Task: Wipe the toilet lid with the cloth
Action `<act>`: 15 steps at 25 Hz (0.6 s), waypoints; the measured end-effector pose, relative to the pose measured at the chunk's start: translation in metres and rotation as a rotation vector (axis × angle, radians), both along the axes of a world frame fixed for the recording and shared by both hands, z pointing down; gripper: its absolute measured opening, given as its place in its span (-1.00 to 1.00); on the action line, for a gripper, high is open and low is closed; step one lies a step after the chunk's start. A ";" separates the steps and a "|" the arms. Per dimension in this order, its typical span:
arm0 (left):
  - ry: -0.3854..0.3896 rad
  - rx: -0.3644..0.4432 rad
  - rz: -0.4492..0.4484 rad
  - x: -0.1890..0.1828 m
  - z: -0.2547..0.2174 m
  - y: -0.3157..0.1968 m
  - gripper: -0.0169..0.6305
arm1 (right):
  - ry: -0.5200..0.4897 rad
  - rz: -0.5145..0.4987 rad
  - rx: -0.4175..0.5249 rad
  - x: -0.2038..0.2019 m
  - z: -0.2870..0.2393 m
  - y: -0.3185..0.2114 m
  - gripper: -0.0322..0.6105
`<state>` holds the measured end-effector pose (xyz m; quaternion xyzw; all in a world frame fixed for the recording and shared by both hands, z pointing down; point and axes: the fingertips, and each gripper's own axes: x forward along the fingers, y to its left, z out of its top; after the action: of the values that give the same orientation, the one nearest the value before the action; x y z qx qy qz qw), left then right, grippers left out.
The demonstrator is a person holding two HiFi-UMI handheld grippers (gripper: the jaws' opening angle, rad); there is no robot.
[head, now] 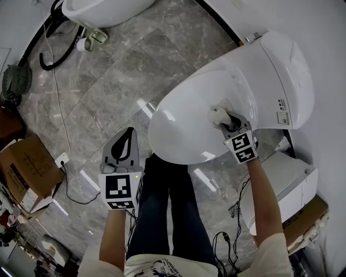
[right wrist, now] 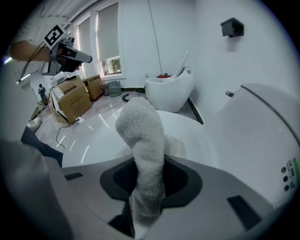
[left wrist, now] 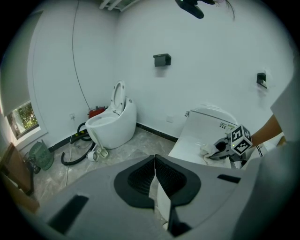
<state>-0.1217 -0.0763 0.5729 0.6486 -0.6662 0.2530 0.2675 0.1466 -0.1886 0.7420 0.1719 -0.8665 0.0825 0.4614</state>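
A white toilet with its lid [head: 186,116] shut fills the right half of the head view. My right gripper [head: 226,122] rests on the lid near its back, shut on a white fluffy cloth [head: 219,115]. Seen from the right gripper view, the cloth [right wrist: 143,140] rises from between the jaws and folds over onto the glossy lid [right wrist: 93,136]. My left gripper [head: 123,153] hangs over the floor left of the toilet, jaws pressed together with nothing in them. From the left gripper view, the toilet lid [left wrist: 199,133] and the right gripper [left wrist: 220,149] are visible at the right.
A second white toilet [head: 102,10] stands at the far end with a black hose [head: 57,57] beside it. Cardboard boxes [head: 24,173] sit at the left, a white box [head: 281,189] at the right. A cable [head: 62,130] runs across the grey marble floor. My legs [head: 167,211] stand before the bowl.
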 end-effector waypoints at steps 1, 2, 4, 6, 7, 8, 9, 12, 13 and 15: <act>0.001 -0.001 0.004 0.001 0.000 -0.001 -0.91 | -0.001 0.015 0.000 0.004 0.000 -0.003 -0.56; 0.001 -0.002 0.008 0.002 0.000 -0.003 -0.91 | 0.000 0.027 0.001 0.007 -0.001 -0.006 -0.56; 0.002 -0.003 0.013 0.004 0.001 -0.005 -0.91 | 0.001 0.049 0.008 0.013 -0.001 -0.012 -0.56; 0.001 -0.004 0.015 0.005 0.002 -0.007 -0.91 | -0.002 0.078 0.015 0.020 -0.001 -0.017 -0.56; 0.001 -0.004 0.016 0.005 0.002 -0.007 -0.91 | -0.003 0.093 0.019 0.024 0.000 -0.019 -0.56; 0.001 -0.003 0.018 0.005 0.002 -0.008 -0.91 | -0.002 0.107 0.025 0.029 0.001 -0.022 -0.56; 0.000 -0.002 0.019 0.006 0.002 -0.009 -0.91 | -0.001 0.121 0.031 0.034 0.002 -0.025 -0.56; 0.000 -0.006 0.024 0.005 0.003 -0.009 -0.91 | 0.004 0.168 0.039 0.045 0.001 -0.031 -0.56; 0.000 -0.008 0.026 0.006 0.003 -0.009 -0.91 | 0.006 0.185 0.037 0.048 0.001 -0.033 -0.56; 0.001 -0.007 0.027 0.006 0.004 -0.009 -0.91 | 0.009 0.221 0.038 0.055 0.001 -0.035 -0.56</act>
<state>-0.1157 -0.0851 0.5768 0.6566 -0.6564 0.2585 0.2668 0.2014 -0.2239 0.7428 0.2755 -0.8414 0.1159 0.4502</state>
